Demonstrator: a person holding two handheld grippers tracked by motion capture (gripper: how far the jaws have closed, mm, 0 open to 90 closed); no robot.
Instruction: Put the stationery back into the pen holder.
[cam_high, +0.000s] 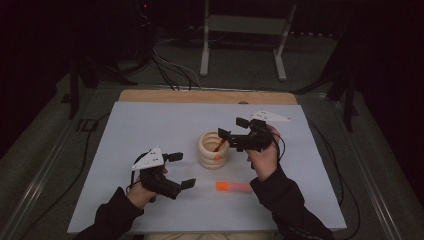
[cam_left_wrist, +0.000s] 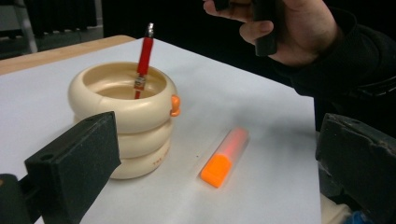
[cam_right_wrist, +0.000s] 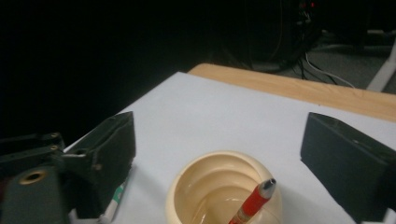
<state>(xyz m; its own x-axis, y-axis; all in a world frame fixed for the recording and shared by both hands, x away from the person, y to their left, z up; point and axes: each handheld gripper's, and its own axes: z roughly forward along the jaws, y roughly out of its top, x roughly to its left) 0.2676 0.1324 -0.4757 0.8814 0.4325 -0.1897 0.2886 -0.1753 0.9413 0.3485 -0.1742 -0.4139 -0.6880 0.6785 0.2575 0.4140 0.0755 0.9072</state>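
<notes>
We see the right gripper (cam_high: 234, 128) at centre right of the high view, just above the rim of the cup (cam_high: 213, 149). Its black jaws stand wide apart with nothing between them; in the right gripper view they flank the cup mouth (cam_right_wrist: 223, 184) at lower centre, their blocky pads matte and slightly grainy. The red pen (cam_high: 218, 145) leans inside the cup, free of both jaws, its metal tip poking above the rim (cam_right_wrist: 254, 200).

The left gripper (cam_high: 180, 170) sits at lower left of the high view, its jaws also spread wide and holding nothing. In its own view the two dark, rough-faced pads frame the bottom corners.

The cup is cream-coloured, glossy and ribbed, shaped like three stacked rings (cam_left_wrist: 122, 116), with a small orange tab on its side. It stands at the centre of a pale, smooth sheet (cam_high: 150, 125) laid over a wooden tabletop (cam_high: 200, 96).

An orange highlighter (cam_high: 233, 187) lies flat on the sheet below and right of the cup, apart from it; its cap is opaque, its barrel translucent (cam_left_wrist: 224, 157).
</notes>
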